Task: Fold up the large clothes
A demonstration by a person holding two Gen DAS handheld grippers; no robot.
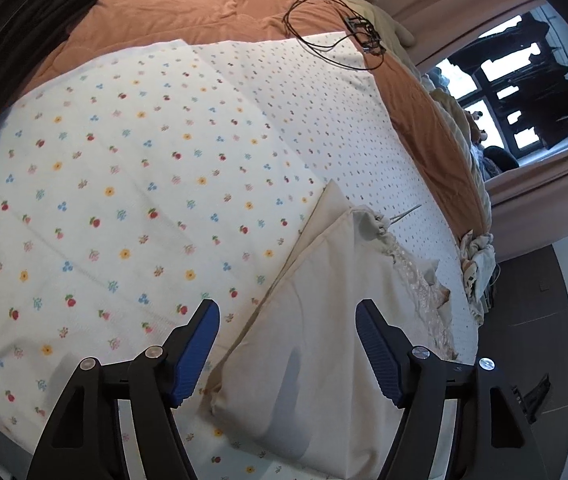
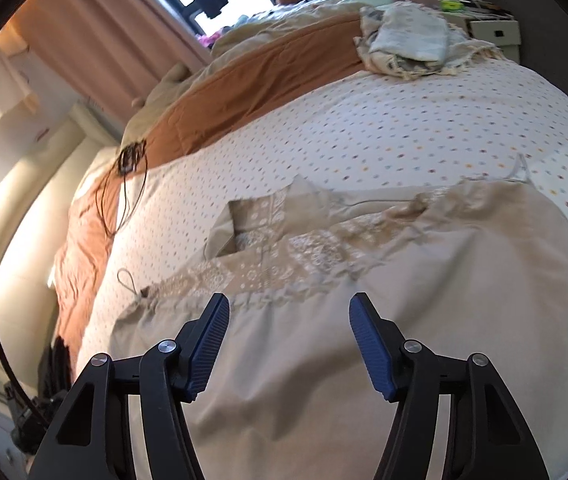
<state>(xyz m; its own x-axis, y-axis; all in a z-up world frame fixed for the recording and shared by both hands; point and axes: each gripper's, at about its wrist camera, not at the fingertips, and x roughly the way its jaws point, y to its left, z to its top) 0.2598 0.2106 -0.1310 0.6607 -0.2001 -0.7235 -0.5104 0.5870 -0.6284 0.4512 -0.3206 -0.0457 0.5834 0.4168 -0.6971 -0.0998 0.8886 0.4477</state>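
A large beige garment with a lace band (image 2: 384,300) lies spread on the flower-print sheet (image 2: 364,128). In the left wrist view the same garment (image 1: 324,340) lies partly folded, its lace edge at the right. My left gripper (image 1: 288,312) is open and empty just above the garment's side edge. My right gripper (image 2: 288,308) is open and empty above the garment's plain part, just below the lace band. Neither gripper holds cloth.
An orange quilt (image 1: 203,4) covers the far part of the bed, with a black cable coil (image 1: 332,24) on it. A pile of folded light clothes (image 2: 412,40) sits at the far corner. Dark clothing (image 1: 43,8) lies at the far left. The bed edge and dark floor (image 1: 532,280) are at the right.
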